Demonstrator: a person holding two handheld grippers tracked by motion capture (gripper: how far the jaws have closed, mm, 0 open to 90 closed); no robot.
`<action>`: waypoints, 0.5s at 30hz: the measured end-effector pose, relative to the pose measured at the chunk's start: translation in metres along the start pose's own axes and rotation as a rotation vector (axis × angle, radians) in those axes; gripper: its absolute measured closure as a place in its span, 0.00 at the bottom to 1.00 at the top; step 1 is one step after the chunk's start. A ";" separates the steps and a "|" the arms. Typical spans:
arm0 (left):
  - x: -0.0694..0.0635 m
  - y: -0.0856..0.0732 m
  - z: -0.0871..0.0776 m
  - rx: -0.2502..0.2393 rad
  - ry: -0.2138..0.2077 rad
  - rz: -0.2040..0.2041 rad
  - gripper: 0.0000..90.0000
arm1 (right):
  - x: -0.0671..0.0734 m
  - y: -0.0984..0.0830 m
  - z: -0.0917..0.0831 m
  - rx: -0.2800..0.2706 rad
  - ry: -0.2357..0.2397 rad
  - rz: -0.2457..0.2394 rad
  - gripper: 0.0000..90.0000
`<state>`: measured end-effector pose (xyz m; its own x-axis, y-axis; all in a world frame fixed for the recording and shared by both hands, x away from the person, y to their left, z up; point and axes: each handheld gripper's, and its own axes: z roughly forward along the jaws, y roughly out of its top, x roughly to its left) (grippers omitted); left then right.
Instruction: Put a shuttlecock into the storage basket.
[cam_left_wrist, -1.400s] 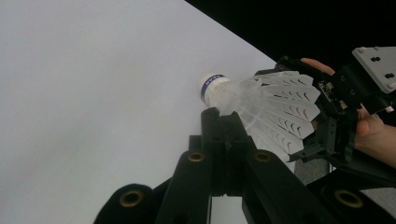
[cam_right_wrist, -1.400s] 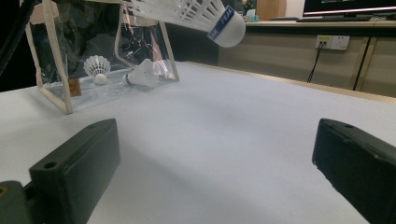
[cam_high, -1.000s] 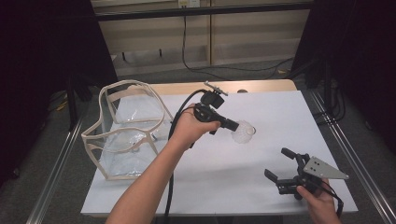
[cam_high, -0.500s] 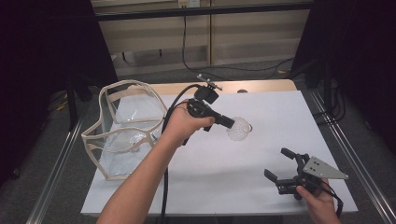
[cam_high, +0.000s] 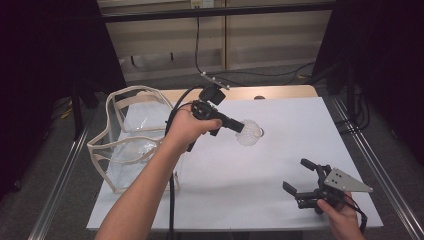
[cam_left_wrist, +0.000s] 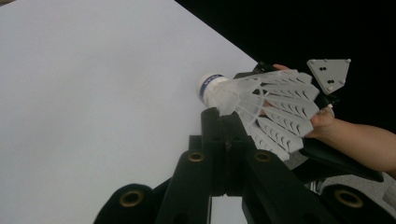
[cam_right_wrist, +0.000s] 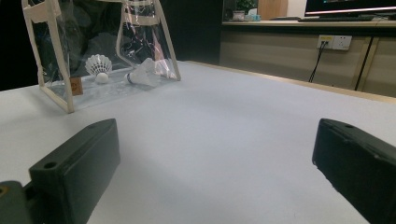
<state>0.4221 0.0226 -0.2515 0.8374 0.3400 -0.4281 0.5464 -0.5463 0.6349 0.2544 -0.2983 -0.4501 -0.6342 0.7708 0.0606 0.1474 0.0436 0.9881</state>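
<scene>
The high view is looking forward and down from above the person's side, taking in the whole white table (cam_high: 235, 180) from a distance. The left gripper view is riding close behind its jaws, facing along them over the shuttlecock (cam_left_wrist: 261, 105) towards the right gripper (cam_left_wrist: 327, 74). The right gripper view is sitting low near the tabletop, facing across it to the clear bag (cam_right_wrist: 100, 51), which the high view (cam_high: 135, 140) is sharing.
</scene>
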 end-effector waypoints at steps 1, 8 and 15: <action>0.000 0.000 -0.001 0.000 -0.001 0.000 1.00 | 0.000 0.000 0.000 0.000 0.000 0.000 0.01; 0.000 0.000 -0.008 -0.001 -0.001 -0.016 1.00 | 0.000 0.000 0.000 -0.001 0.001 -0.005 0.01; 0.003 0.000 -0.018 -0.002 0.012 -0.020 1.00 | 0.000 0.000 0.000 -0.002 -0.002 -0.004 0.01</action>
<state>0.4254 0.0372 -0.2411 0.8263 0.3603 -0.4328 0.5631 -0.5379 0.6273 0.2543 -0.2986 -0.4499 -0.6335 0.7717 0.0561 0.1432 0.0457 0.9886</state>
